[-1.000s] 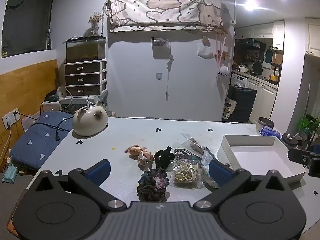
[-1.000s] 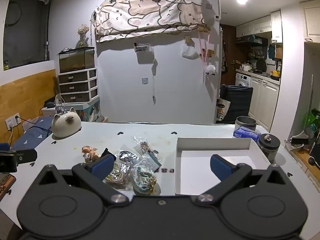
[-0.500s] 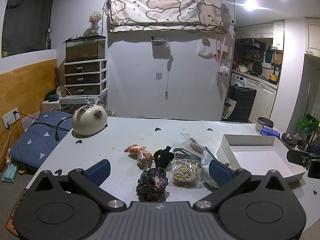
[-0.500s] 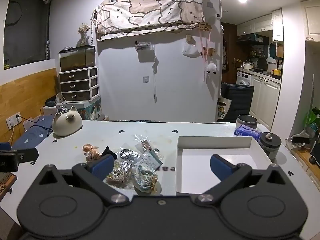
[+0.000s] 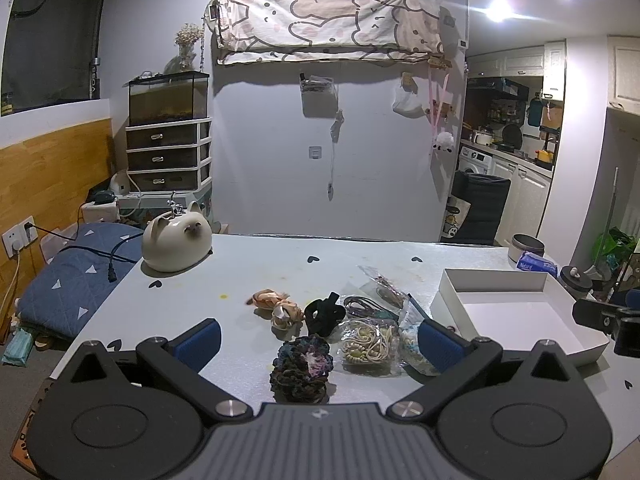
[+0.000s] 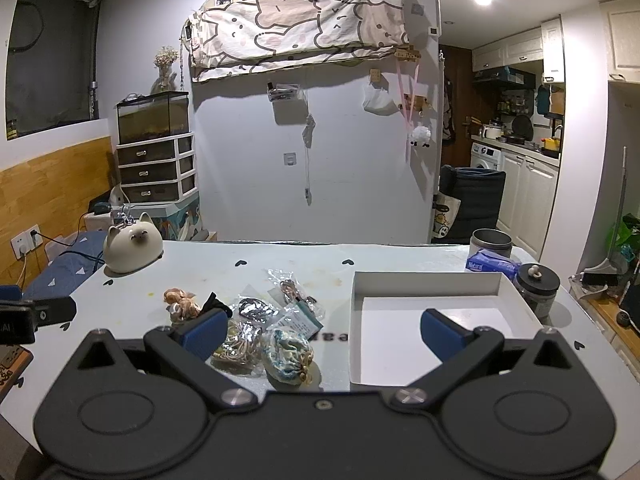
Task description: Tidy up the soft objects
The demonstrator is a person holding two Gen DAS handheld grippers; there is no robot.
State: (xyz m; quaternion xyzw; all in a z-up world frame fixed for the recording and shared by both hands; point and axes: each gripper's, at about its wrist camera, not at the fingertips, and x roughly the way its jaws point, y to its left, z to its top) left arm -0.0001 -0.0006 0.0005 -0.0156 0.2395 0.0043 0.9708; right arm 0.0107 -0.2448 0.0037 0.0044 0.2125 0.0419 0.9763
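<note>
A dark multicoloured scrunchie [image 5: 301,368] lies on the table just ahead of my open left gripper [image 5: 318,338]. Beyond it sit a black scrunchie [image 5: 324,314], a beige scrunchie [image 5: 285,313] and an orange-pink one [image 5: 267,298]. Clear bags of hair ties [image 5: 370,346] lie to the right. A white box [image 5: 520,312] stands empty at the right. My right gripper [image 6: 320,330] is open above the table, with a bagged teal scrunchie [image 6: 289,354] and the bags of hair ties [image 6: 240,340] in front of it, and the white box [image 6: 432,332] on its right.
A cream cat-shaped pot [image 5: 176,242] stands at the table's far left. A grey tin [image 6: 491,243], a blue tissue pack [image 6: 494,266] and a black-lidded jar [image 6: 536,290] sit beyond the box. A blue cushion [image 5: 68,284] lies past the table's left edge.
Both grippers have barely moved; the views shift slightly, with the left one a little closer to the dark scrunchie. Both stay open and hold nothing.
</note>
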